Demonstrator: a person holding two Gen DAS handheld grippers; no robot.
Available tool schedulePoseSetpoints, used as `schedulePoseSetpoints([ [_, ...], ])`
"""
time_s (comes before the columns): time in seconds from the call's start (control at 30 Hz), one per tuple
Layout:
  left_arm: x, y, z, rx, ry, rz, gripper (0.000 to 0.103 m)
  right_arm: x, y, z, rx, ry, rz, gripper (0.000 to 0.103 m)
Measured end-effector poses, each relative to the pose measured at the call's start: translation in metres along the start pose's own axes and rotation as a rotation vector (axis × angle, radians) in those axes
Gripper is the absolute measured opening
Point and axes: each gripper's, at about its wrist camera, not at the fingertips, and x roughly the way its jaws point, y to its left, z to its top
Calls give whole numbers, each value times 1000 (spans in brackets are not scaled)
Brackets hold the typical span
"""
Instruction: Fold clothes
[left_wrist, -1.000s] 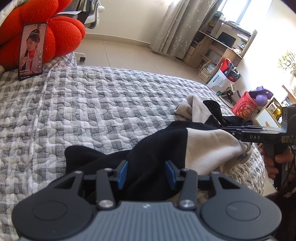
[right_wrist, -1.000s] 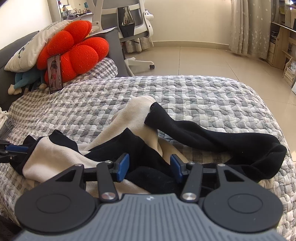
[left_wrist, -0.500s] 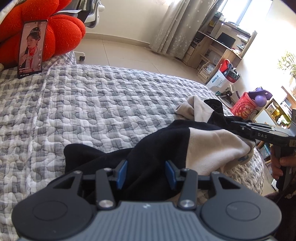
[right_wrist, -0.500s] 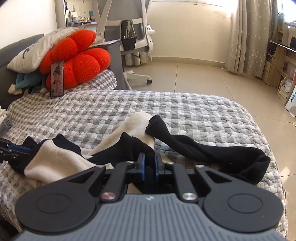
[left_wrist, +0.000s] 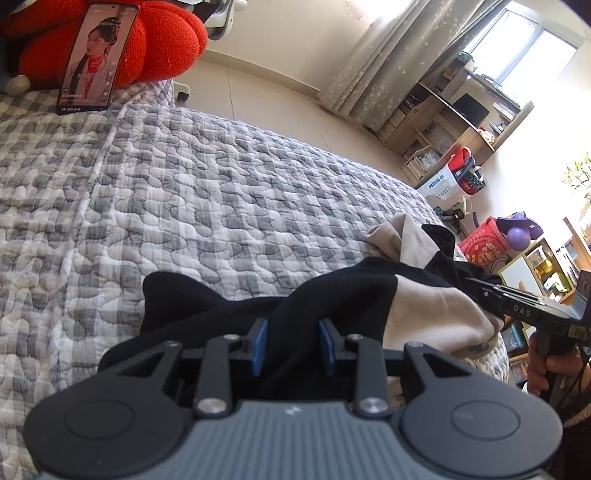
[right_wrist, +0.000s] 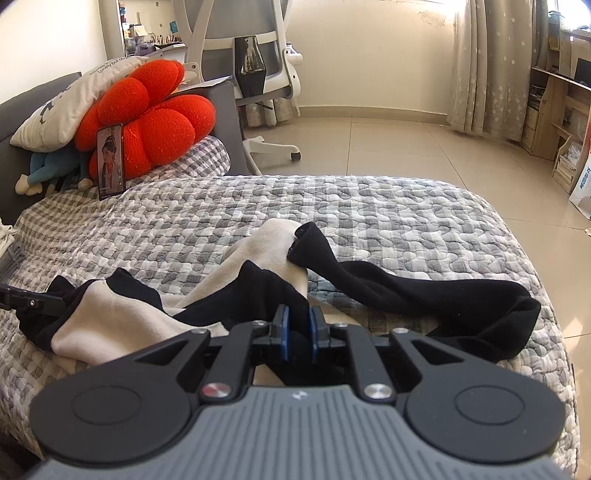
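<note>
A black and beige garment (left_wrist: 369, 295) lies crumpled on the checked quilt (left_wrist: 184, 206) near the bed's front edge; it also shows in the right wrist view (right_wrist: 122, 317), with a black sleeve (right_wrist: 424, 295) stretched right. My left gripper (left_wrist: 291, 347) has narrowed on a fold of black cloth between its blue pads. My right gripper (right_wrist: 297, 332) is shut on the garment's black edge. The right gripper (left_wrist: 480, 288) shows at the right of the left view, and the left gripper (right_wrist: 55, 304) shows at the left of the right view.
A red flower cushion (right_wrist: 147, 122) with a phone (right_wrist: 109, 160) leaning on it, a white pillow (right_wrist: 70, 103) and a blue plush toy sit at the bed head. An office chair (right_wrist: 255, 74) stands on the tiled floor. Shelves and bags (left_wrist: 454, 177) line the far wall.
My right gripper closed on the black cloth and lifted it slightly. My left gripper's jaws narrowed on the black fold and moved a little lower and forward.
</note>
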Motion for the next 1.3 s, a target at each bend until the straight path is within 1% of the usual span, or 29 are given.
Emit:
schedulePoseSetpoints([
  [0.3, -2, 5, 1, -30, -5, -15, 30, 4, -1, -1, 0, 35, 9, 21],
  [0.37, -3, 6, 1, -35, -8, -16, 30, 6, -3, 0, 5, 37, 13, 29],
  [0.4, -3, 6, 2, -38, -9, -17, 30, 6, -4, 0, 7, 36, 13, 37],
  [0.43, -4, 7, 2, -42, -10, -19, 30, 6, -4, 1, 9, 35, 14, 42],
  [0.57, -1, 5, 3, -35, 3, -26, 30, 10, -6, 3, 14, 42, 30, 42],
  [0.67, 4, 1, 3, -17, 8, -7, 30, 17, -6, 3, 23, 55, 43, 42],
  [0.7, 5, 0, 3, -10, 9, 0, 29, 18, -6, 2, 21, 54, 44, 42],
  [0.73, 6, -2, 3, -2, 9, 7, 19, 19, -6, 1, 18, 52, 44, 38],
  [0.77, 6, -5, 1, 14, 3, 19, 13, 18, -5, 1, 14, 48, 44, 29],
  [0.8, 6, -8, 0, 33, -4, 32, 10, 18, -4, 0, 10, 50, 53, 16],
  [0.87, 5, -18, -3, 86, -26, 65, 8, 14, -1, 0, -14, 34, 43, 16],
  [0.97, 1, -28, -4, 138, -60, 102, 7, 7, 4, 0, -46, -6, 18, 15],
  [1.1, -11, -35, 1, 161, -136, 129, 7, -4, 6, 5, -55, -71, -3, 14],
  [1.17, -19, -39, 4, 169, -177, 137, 7, -8, 7, 8, -61, -103, -16, 10],
  [1.2, -22, -41, 5, 173, -196, 139, 7, -12, 8, 10, -67, -127, -27, 5],
  [1.3, -28, -47, 8, 191, -232, 144, 7, -19, 7, 17, -71, -167, -25, 5],
])
